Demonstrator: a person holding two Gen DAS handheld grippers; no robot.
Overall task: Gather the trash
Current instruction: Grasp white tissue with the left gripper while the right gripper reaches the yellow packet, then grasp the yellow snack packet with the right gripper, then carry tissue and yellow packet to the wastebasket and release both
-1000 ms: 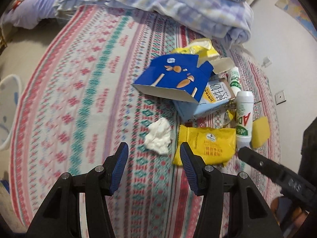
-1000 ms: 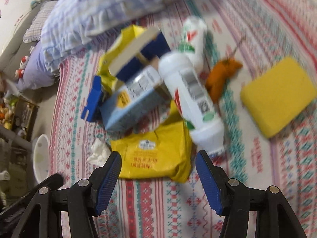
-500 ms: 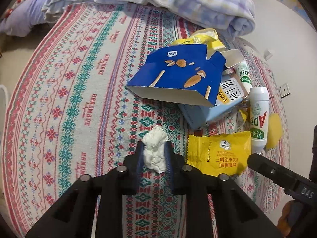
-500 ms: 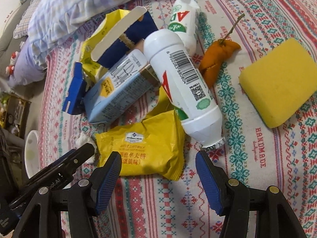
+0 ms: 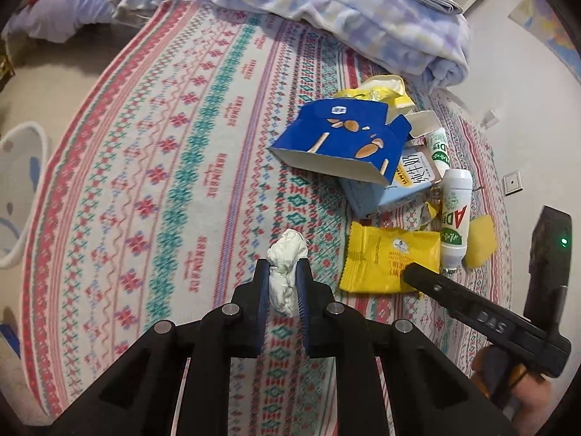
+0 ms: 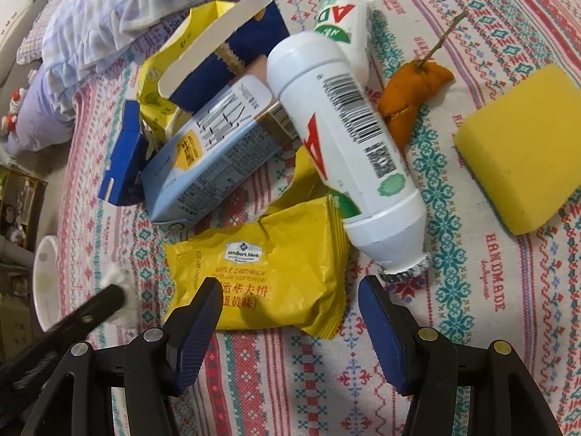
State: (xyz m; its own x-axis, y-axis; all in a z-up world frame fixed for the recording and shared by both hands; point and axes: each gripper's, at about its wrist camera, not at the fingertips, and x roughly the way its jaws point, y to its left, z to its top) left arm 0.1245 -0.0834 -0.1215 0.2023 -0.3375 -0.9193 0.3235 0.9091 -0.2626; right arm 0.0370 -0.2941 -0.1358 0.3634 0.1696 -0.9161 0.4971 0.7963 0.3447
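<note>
Low at centre-left on the patterned bed, the left gripper pinches a crumpled white tissue; rightward, the right gripper, fingers spread, hovers over a yellow snack wrapper, whose slick film might slip free.

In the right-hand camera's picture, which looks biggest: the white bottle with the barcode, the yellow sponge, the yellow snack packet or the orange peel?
1. White barcode bottle and yellow snack packet: alike, and the packet lies nearer the camera, so no ranking.
2. Yellow sponge.
3. Orange peel, plainly smallest.
</note>
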